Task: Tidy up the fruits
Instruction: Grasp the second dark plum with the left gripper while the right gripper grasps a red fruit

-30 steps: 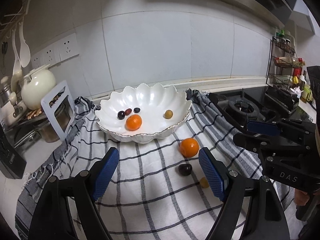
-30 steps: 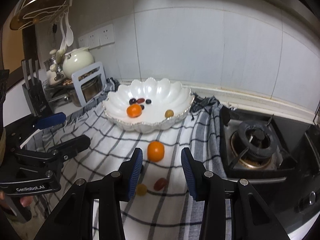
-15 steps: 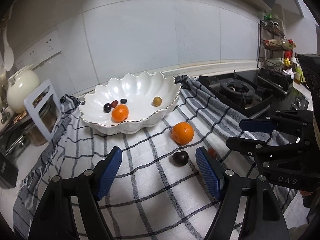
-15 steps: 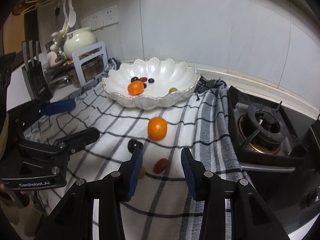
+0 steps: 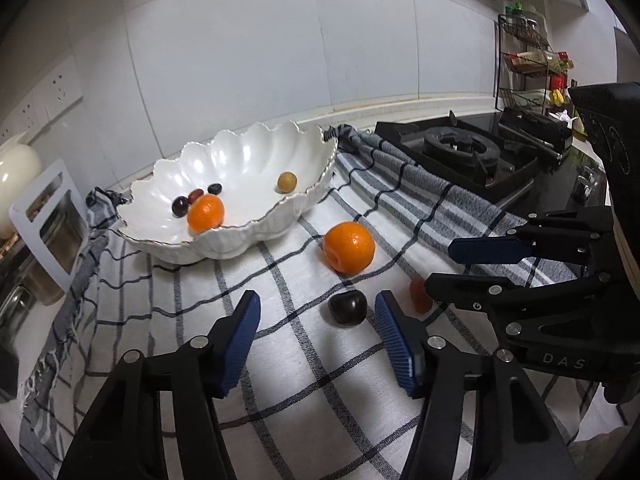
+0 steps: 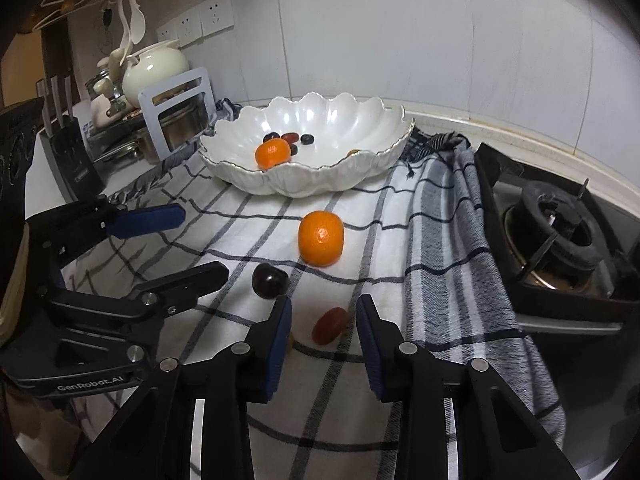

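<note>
Right wrist view: bowl [image 6: 308, 176] far, w/ orange [image 6: 273, 153] inside; stove [image 6: 560, 236] right. Second orange [image 6: 321, 237], dark fruit [image 6: 269, 280] on cloth [image 6: 400, 240]. Right gripper [image 6: 322, 326] low, fingers open around red fruit [image 6: 329, 324]. Left gripper [image 5: 316, 330] open, empty.

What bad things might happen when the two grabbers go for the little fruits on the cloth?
The right gripper and left gripper hang open, close together over the checked cloth, so they might bump. The dark plum and orange are round and loose; a nudge could roll them away. The small red fruit could get squashed if pinched hard.
</note>
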`<state>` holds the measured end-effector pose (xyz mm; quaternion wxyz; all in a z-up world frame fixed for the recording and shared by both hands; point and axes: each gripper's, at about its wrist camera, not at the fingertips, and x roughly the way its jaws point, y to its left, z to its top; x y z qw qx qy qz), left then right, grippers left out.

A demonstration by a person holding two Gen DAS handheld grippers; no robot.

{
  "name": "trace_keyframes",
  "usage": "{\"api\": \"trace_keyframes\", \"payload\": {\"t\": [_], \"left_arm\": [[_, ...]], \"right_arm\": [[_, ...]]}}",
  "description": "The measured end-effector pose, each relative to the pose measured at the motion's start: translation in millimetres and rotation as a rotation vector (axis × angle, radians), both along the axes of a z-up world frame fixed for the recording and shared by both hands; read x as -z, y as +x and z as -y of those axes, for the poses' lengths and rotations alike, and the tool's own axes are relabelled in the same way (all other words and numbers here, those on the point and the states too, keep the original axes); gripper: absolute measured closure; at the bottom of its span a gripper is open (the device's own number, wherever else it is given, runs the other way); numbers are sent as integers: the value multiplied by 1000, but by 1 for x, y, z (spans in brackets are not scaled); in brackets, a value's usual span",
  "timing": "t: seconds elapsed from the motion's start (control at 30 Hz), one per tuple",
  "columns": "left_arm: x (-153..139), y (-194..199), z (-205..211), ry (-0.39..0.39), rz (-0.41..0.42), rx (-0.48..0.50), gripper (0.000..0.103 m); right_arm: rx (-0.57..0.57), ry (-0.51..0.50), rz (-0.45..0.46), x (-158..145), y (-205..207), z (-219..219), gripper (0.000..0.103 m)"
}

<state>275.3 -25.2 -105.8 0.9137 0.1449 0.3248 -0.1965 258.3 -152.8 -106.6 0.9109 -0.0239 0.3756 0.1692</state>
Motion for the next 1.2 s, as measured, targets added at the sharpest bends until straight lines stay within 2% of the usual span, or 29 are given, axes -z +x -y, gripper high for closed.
{"api": "trace_keyframes", "payload": {"t": [0.37, 0.53, 0.7, 0.97, 1.03, 1.2], "left_arm": [[19, 14, 12, 17, -56, 59, 56], [25, 18, 17, 26, -76, 82, 58], [30, 25, 19, 22, -105, 85, 58], [36, 34, 21, 19, -138, 63, 68], [37, 34, 22, 18, -139, 63, 68], [39, 35, 24, 9, -154, 59, 74]], "right_arm": [[27, 38, -61, 18, 13, 2, 73], [32, 57, -91, 26, 19, 5, 77], [38, 61, -112, 31, 23, 6, 78], [23, 82, -141, 37, 28, 3, 78], [19, 83, -141, 37, 28, 3, 82], [4, 87, -139, 36, 28, 1, 84]]}}
